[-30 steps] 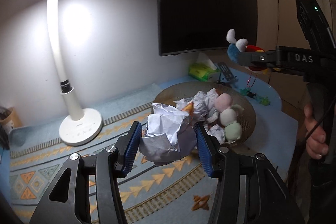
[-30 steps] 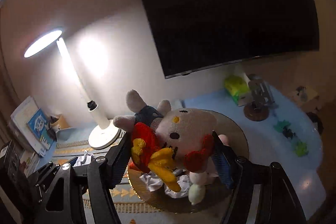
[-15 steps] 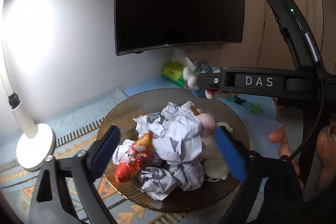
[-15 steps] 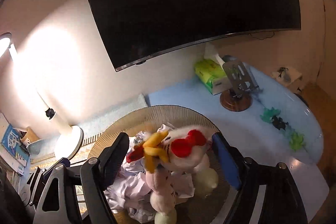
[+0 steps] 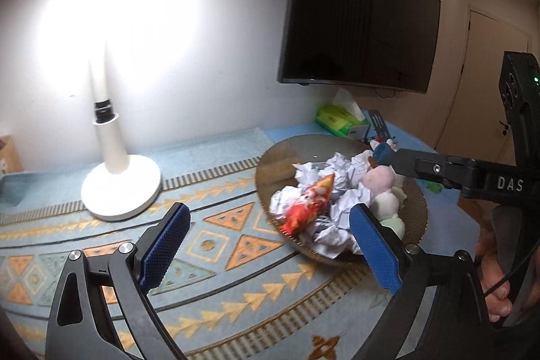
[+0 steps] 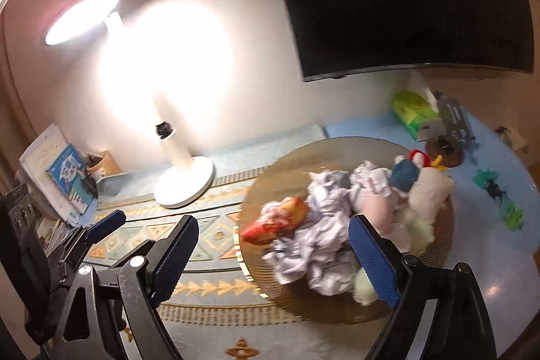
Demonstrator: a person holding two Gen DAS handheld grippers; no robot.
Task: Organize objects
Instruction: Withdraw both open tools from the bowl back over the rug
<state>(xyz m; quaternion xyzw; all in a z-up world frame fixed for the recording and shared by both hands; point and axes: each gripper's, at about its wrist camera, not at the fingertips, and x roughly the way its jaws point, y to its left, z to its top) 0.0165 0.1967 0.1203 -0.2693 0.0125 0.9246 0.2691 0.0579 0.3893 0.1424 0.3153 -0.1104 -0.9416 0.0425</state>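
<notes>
Left gripper stands wide and empty over the patterned mat beside the bowl, where crumpled paper, plush toys and a snack packet already lie piled; the packet's long axis runs diagonally, tip toward the wall.

Right gripper, its jaws opening with nothing between them, hovers near the same bowl; only small toys remain loose on the desk.
</notes>
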